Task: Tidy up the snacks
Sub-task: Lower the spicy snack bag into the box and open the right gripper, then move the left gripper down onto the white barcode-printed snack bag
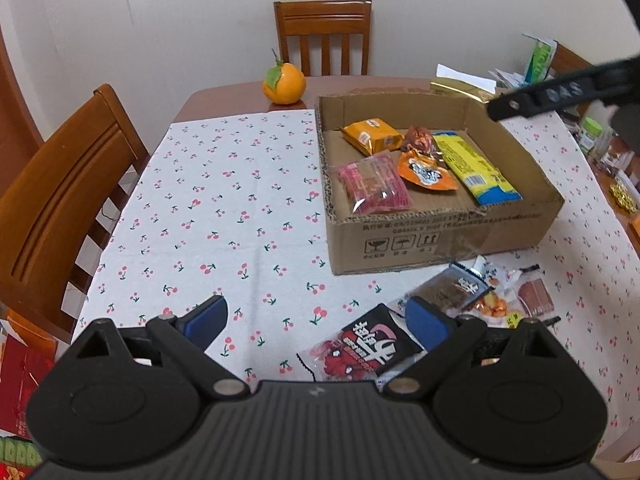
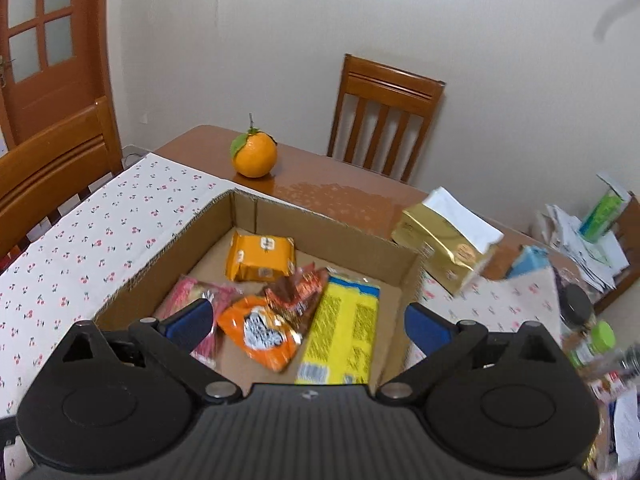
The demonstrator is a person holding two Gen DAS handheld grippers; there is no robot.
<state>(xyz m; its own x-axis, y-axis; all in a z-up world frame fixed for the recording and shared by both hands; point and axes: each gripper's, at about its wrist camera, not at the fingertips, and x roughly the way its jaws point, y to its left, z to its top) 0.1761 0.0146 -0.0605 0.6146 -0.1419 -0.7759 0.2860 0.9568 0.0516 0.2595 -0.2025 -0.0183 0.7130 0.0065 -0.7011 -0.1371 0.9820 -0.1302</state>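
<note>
A shallow cardboard box (image 1: 440, 236) sits on the cherry-print tablecloth. Inside lie an orange-yellow packet (image 1: 372, 134), a brown packet (image 1: 420, 140), an orange packet (image 1: 426, 172), a long yellow and blue packet (image 1: 472, 168) and a pink packet (image 1: 374, 186). My left gripper (image 1: 316, 316) is open over the cloth in front of the box, with a black and red packet (image 1: 360, 348) lying under its right side. A dark brown packet (image 1: 452, 292) and clear packets (image 1: 532, 296) lie beside it. My right gripper (image 2: 306, 320) hangs open and empty above the box (image 2: 320, 228) and its orange packet (image 2: 260, 332).
An orange fruit (image 1: 284, 84) with a leaf stands on bare wood behind the box. Wooden chairs (image 1: 324, 36) stand at the far side and the left. A gold bag (image 2: 444, 248), jars (image 2: 592, 340) and papers crowd the right side of the table.
</note>
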